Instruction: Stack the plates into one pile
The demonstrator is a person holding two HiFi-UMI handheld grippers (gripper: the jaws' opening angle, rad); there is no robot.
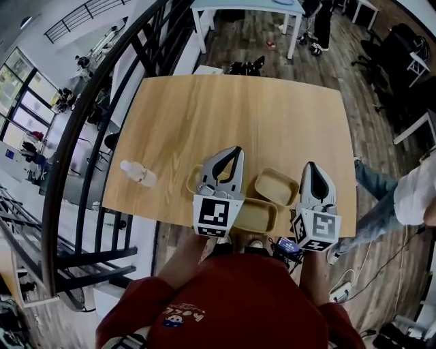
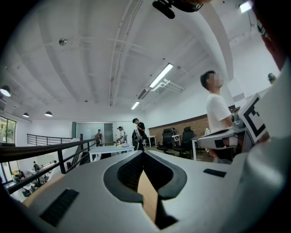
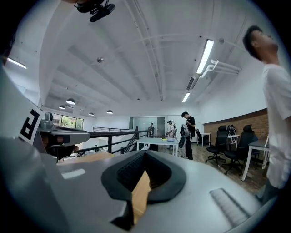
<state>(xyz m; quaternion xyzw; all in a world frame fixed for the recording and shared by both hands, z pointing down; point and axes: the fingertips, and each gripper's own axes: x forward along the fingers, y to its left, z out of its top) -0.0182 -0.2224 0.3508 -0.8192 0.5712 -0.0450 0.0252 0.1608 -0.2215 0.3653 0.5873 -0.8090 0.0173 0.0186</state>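
Note:
Three tan rectangular plates lie near the front edge of the wooden table (image 1: pixel 238 109). One plate (image 1: pixel 276 186) sits between my grippers and a second plate (image 1: pixel 256 215) lies just in front of it. The third plate (image 1: pixel 193 181) is mostly hidden under my left gripper (image 1: pixel 236 150). That gripper is shut, its tips meeting with nothing between them. My right gripper (image 1: pixel 310 165) hovers at the table's right front corner, also shut and holding nothing. In the left gripper view the left gripper (image 2: pixel 143 153) points level across the room. The right gripper (image 3: pixel 145 152) does the same in its own view.
A clear plastic bottle (image 1: pixel 138 173) lies on the table's left side. A black railing (image 1: pixel 102 102) runs along the left. A white table (image 1: pixel 248 7) stands beyond the far edge. A person (image 1: pixel 398 194) stands at the right, close to the table corner.

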